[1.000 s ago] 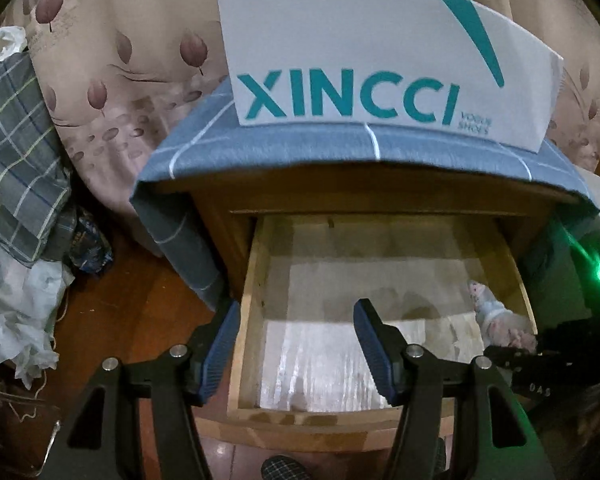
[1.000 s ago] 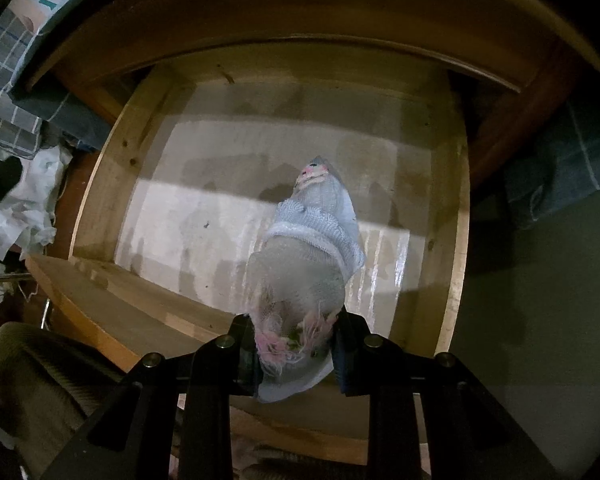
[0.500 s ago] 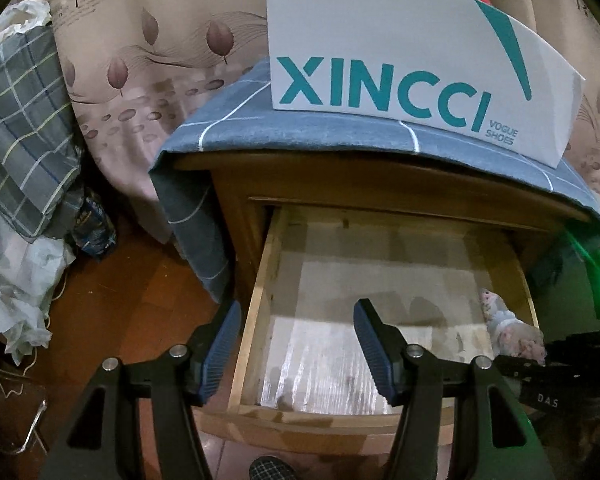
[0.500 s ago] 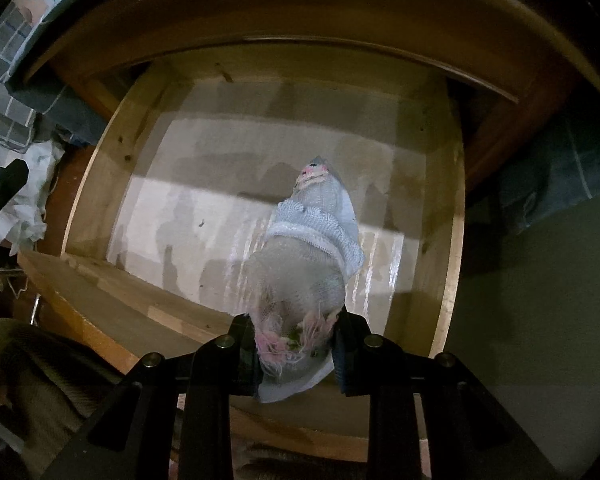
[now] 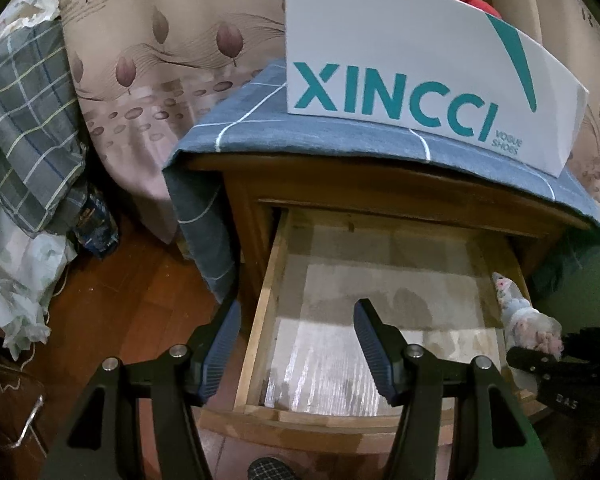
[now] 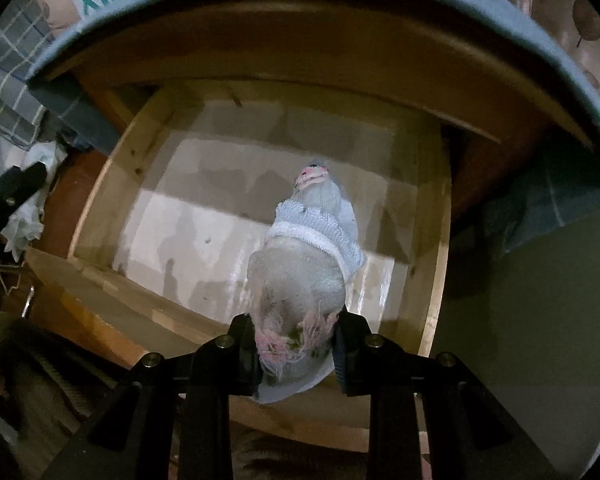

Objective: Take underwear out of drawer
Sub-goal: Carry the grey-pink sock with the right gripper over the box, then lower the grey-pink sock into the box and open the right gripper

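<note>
1. Right hand-held gripper: I have it clamped on the underwear, a pale bundle with a grey ribbed band and frayed pink threads at the pinch. Both pads sit on the cloth; a flap hangs below them.
2. Left hand-held gripper: jaws stand apart with nothing between them. It hovers over the drawer's front left corner and touches nothing that I can see.
3. Where the underwear is: it hangs from the right hand-held gripper over the right half of the drawer, above the floor and not lying on it. Its far tip points toward the back wall. From the left wrist view it shows by the right side wall.
4. Step in hand, my judgement: lifting the piece clear. I would raise it straight up until the hanging end is above the front rail, then draw it back toward me. The overhanging nightstand top is close above, so I would avoid going forward.
5. Risk: the grip is on a frayed edge, so a snag on the rail could pull threads or slip the cloth. Slow and steady.
6. The drawer floor looks bare otherwise: a shiny liner, with shadows.
7. Blue checked cloth drapes the nightstand.
8. Writing: the white box on top reads "XINCCI", with small "VOGUE SHOES", in teal.
9. Behind: a leaf-print curtain.
</note>
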Motion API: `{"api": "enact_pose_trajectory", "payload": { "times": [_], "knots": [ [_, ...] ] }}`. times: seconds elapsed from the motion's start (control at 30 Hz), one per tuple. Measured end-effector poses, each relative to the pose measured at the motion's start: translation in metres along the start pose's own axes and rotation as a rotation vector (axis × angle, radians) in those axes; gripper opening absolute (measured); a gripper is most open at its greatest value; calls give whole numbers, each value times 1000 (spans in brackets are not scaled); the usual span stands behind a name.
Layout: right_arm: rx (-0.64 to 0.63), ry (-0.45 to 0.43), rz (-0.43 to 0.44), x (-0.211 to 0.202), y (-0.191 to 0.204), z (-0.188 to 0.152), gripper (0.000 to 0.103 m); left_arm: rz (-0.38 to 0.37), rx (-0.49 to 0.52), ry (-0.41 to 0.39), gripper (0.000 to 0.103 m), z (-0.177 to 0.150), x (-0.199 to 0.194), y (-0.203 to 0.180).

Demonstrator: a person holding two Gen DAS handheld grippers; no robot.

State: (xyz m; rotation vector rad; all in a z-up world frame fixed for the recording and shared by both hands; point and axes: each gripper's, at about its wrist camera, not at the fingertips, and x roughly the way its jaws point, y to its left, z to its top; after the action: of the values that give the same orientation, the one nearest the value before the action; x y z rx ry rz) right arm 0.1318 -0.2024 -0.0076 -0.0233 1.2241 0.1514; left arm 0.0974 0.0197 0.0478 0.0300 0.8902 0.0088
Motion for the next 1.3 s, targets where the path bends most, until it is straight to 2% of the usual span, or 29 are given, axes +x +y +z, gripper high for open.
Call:
{"api": "enact_pose_trajectory", "payload": {
  "times": [0.23, 0.43, 0.7, 0.83, 1.03, 1.3],
  "knots": [
    [-31, -57, 23, -38, 7, 4, 25, -4, 1, -3, 60, 1, -2, 0],
    [-64, -151, 32, -95, 10, 14, 25, -6, -10, -12, 60, 1, -3, 2],
    [-90, -296, 33, -179, 13, 53, 25, -9, -34, -14, 60, 2, -3, 6],
    [-92, -353, 23, -205, 16, 78, 25, -7, -31, -18, 60, 3, -4, 6],
    [-82, -411, -34, -222, 9, 127, 25, -8, -20, -24, 60, 1, -6, 5],
    [-45, -411, -114, -208, -11, 188, 25, -11, -18, -27, 60, 1, -6, 5]
  ]
}}
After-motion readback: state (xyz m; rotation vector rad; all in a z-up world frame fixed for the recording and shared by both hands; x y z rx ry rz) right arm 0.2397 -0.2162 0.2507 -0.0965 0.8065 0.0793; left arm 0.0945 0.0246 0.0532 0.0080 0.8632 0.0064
